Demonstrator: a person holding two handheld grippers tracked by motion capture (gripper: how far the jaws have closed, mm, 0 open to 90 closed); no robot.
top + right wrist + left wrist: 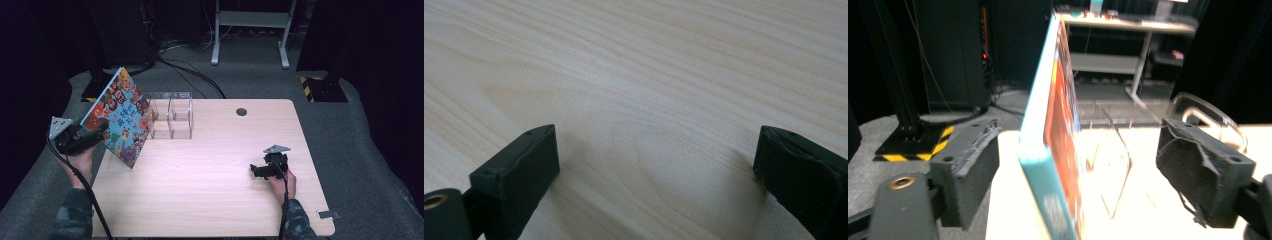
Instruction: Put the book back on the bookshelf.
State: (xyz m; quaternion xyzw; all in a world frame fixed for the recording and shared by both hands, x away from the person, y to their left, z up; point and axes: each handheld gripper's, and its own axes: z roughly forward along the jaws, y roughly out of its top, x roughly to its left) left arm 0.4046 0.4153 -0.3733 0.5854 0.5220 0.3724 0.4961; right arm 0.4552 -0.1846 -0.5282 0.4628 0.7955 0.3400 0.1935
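High view first: the left claw (102,134) sits at the table's (210,200) left edge, carried in the person's left hand (80,159), and it points toward a colourful picture book (120,117). That book stands tilted on its lower corner near the table's left edge, its cover of cartoon figures facing the camera, its upper part leaning out past the table over the grey floor. Just behind and to the right of the book stands a clear plastic organizer (172,116) with several open compartments, on the table's far left portion.

From the left gripper view, the book (1050,150) runs edge-on between the two black jaws, teal spine toward the camera, and there is a visible gap between each pad and the book (so the jaws are spread and not pressing on it). The clear organizer (1120,150) shows blurred beyond the book.

On the other side of the table, the right claw (256,170) lies low over the wood near the right edge, held in the right hand (282,184). Its own view shows both jaws spread wide apart over bare wood grain (649,75), with nothing between them.
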